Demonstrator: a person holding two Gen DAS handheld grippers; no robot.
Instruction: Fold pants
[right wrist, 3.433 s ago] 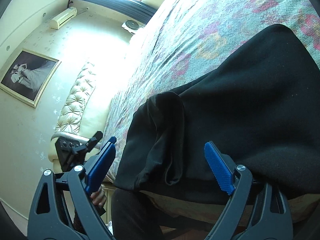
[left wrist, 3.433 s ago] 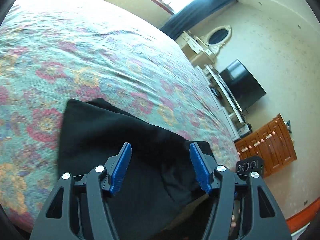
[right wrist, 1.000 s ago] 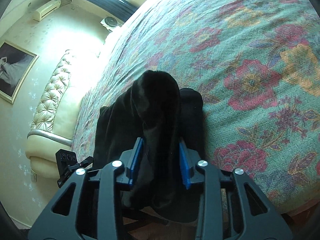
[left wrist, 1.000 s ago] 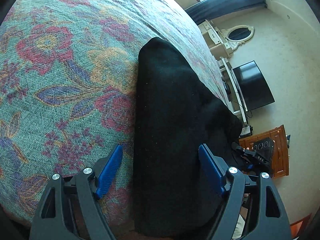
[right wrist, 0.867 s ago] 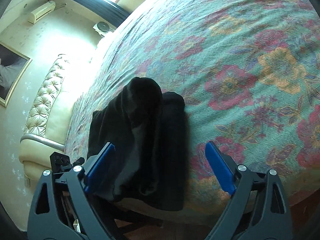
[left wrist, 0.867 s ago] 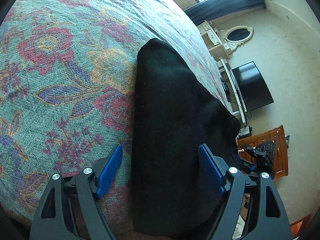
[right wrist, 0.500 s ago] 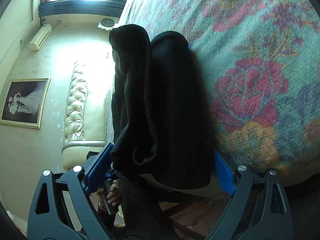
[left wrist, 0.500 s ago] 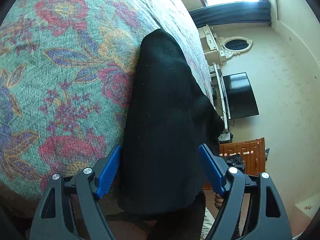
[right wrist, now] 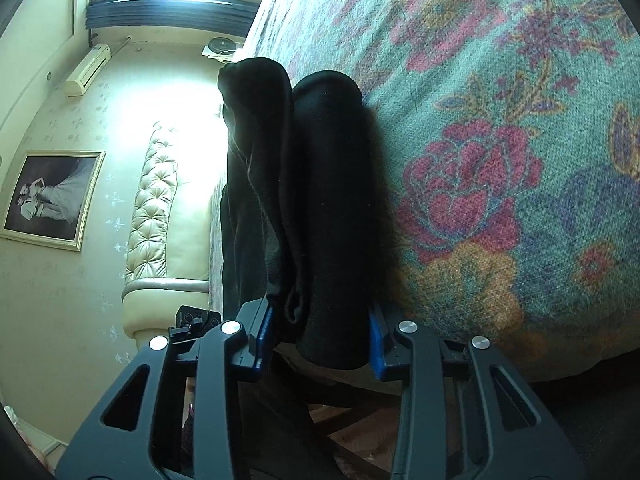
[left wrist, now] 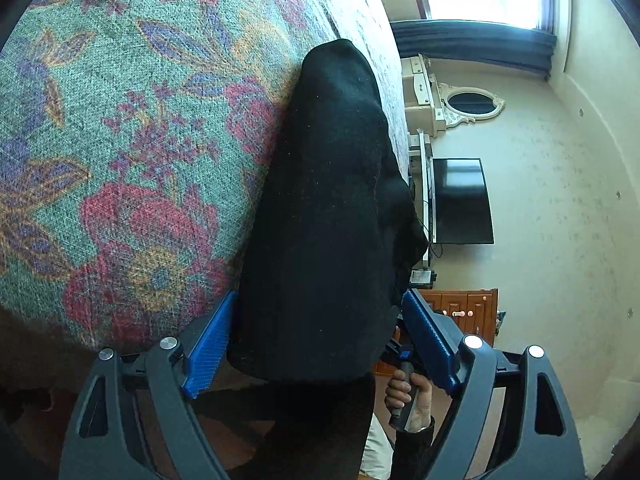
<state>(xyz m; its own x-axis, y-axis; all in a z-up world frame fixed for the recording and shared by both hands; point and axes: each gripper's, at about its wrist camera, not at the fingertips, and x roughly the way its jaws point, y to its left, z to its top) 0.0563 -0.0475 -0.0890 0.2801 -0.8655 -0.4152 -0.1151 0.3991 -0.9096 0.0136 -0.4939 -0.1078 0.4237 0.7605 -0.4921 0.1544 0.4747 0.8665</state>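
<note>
The black pants [left wrist: 328, 216] lie folded in a thick stack on the near edge of the floral bedspread [left wrist: 120, 120]. My left gripper [left wrist: 320, 344] is open, its blue pads on either side of the stack's left end. In the right wrist view the pants [right wrist: 320, 200] show as stacked folds on the bedspread [right wrist: 500, 160]. My right gripper [right wrist: 320, 340] is shut on the right end of the stack, the blue pads pressed against the cloth.
The bed edge drops off just below both grippers. In the left wrist view a television [left wrist: 460, 200], a white dresser with an oval mirror [left wrist: 472, 104] and a wooden cabinet [left wrist: 464, 304] stand beyond. In the right wrist view a tufted headboard [right wrist: 156, 208] stands left.
My right gripper has closed on the end of the folded pants after standing open around them. Both grippers have dropped lower toward the bed edge. The left gripper stays open.
</note>
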